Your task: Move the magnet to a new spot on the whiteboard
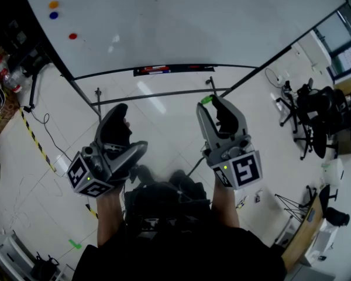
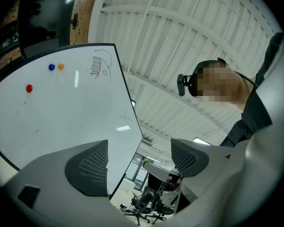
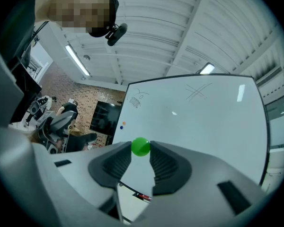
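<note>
Two in play: right hand-held gripper (image 3: 141, 151) pinches the green magnet (image 3: 141, 146) at its jaw tips, off the whiteboard (image 1: 181, 22), likely so it can be pressed on flat. Left hand-held gripper (image 2: 139, 157) is released, empty, idle.

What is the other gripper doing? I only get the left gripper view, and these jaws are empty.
Observer: The right gripper has its jaws shut on a green magnet.
Operator: Is it stuck on yet?
Observer: No, the head view shows it held short of the whiteboard, over the floor.
Operator: What's under the board?
Observer: A tray along its bottom edge, with red and blue things lying in it.
</note>
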Motion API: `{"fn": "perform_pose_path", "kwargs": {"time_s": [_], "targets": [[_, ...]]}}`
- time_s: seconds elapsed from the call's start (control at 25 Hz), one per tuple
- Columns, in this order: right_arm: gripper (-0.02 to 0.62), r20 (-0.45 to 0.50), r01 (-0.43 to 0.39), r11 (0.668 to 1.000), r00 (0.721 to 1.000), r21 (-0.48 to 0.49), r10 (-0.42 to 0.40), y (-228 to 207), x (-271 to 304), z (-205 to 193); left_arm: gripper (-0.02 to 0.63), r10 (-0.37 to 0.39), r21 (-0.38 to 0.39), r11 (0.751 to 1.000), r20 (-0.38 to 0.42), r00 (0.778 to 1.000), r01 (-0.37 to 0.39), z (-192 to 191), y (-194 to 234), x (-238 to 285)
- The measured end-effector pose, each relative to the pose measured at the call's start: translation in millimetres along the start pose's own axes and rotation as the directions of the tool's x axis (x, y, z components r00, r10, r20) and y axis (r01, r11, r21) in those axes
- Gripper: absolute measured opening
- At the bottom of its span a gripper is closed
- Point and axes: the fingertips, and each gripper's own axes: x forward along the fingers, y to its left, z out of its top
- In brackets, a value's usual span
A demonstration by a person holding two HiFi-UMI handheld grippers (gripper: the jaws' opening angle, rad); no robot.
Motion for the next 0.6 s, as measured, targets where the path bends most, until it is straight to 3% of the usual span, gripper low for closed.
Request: {"fn": "perform_pose_path", "kwargs": {"time_s": [0.36, 0.6], "targets": [[0.150, -0.007, -0.017, 1.000, 1.000, -0.004, 0.017, -1.1, 1.5, -1.7, 0.413, 0.014, 0.006, 1.000, 0.002, 1.000, -0.014, -1.1, -2.6, 1.5], [0.150, 0.002, -0.053, 0.999, 0.999, 0.015, 0.053, 9.3, 40.9, -14.0, 0.413, 0.056, 0.026, 0.998, 0.005, 0.998, -0.056, 14.5, 28.7, -11.4]]}}
